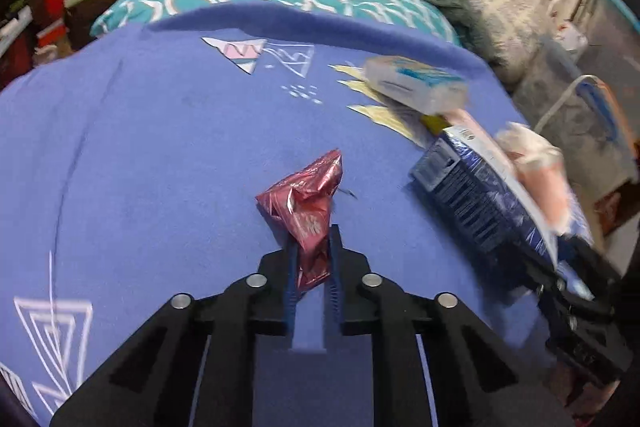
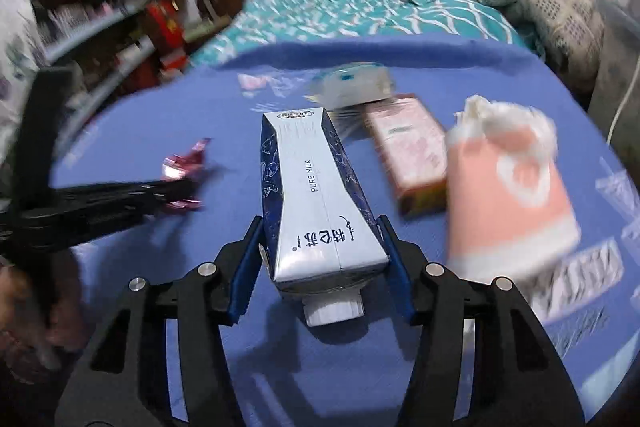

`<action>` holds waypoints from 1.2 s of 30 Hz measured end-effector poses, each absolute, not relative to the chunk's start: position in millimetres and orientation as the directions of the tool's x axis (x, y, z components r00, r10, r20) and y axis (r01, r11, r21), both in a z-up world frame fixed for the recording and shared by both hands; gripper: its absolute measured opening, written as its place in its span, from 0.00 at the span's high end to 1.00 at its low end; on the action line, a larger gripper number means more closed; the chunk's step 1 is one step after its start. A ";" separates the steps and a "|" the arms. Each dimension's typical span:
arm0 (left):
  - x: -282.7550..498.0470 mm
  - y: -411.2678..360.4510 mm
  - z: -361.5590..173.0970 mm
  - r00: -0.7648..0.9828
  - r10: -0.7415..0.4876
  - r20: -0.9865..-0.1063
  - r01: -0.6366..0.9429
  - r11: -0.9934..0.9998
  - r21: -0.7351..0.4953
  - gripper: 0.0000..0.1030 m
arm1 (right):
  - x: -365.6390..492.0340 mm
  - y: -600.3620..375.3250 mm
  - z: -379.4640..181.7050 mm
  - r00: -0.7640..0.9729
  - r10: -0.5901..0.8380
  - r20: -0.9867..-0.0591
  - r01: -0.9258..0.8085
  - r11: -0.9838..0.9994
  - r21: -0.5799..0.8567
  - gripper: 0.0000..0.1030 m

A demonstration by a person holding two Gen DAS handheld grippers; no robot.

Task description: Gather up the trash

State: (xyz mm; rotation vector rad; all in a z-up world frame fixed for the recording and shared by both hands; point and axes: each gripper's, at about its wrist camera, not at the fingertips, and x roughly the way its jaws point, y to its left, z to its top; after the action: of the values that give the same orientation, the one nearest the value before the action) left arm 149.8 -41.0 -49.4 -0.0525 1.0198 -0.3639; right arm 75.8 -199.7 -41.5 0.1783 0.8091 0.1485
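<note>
Crumpled red wrapper (image 1: 306,203) pinched at its tail in the left tongs (image 1: 313,259), above the blue desk (image 1: 140,147); milk carton (image 2: 316,195) clamped in the right tongs (image 2: 322,247); shallow wrapper grip may slip; the carton may knock the pink tissue pack (image 2: 508,195) just beside it.

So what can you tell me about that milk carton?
The milk carton is a tall blue and white box that looks like coated card, printed "PURE MILK" with some Chinese text. It lies lengthwise, its white screw cap pointing toward the camera. The right gripper clamps its sides near the cap end, above the blue cloth.
</note>
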 end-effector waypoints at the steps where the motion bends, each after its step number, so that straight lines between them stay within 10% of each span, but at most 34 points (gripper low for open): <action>1: 139.6 -39.1 -45.8 0.471 -0.341 -0.814 0.285 0.932 -0.225 0.89 | 61.3 -195.5 -38.3 0.692 0.213 -0.690 -0.072 0.971 0.227 0.45; 15: 21.8 -81.2 -51.6 0.311 -0.521 -0.795 0.544 0.783 -0.300 0.89 | -90.5 -211.7 -42.8 0.754 0.006 -0.657 0.127 0.980 0.154 0.43; 22: 9.5 -100.3 -55.0 0.437 -0.371 -0.819 0.540 0.837 -0.090 0.45 | -96.0 -187.6 -53.4 0.744 0.025 -0.668 0.096 0.985 0.145 0.25; 36: 11.0 -87.6 -55.9 0.466 -0.347 -0.814 0.510 0.857 -0.073 0.44 | -110.3 -191.2 -41.9 0.782 0.016 -0.623 0.129 0.974 0.187 0.22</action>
State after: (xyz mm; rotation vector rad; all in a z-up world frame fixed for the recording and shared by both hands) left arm 11.0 -87.6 -55.9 0.1903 0.9505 -0.5302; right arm -110.3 -191.2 -41.9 0.2249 0.6714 -0.0614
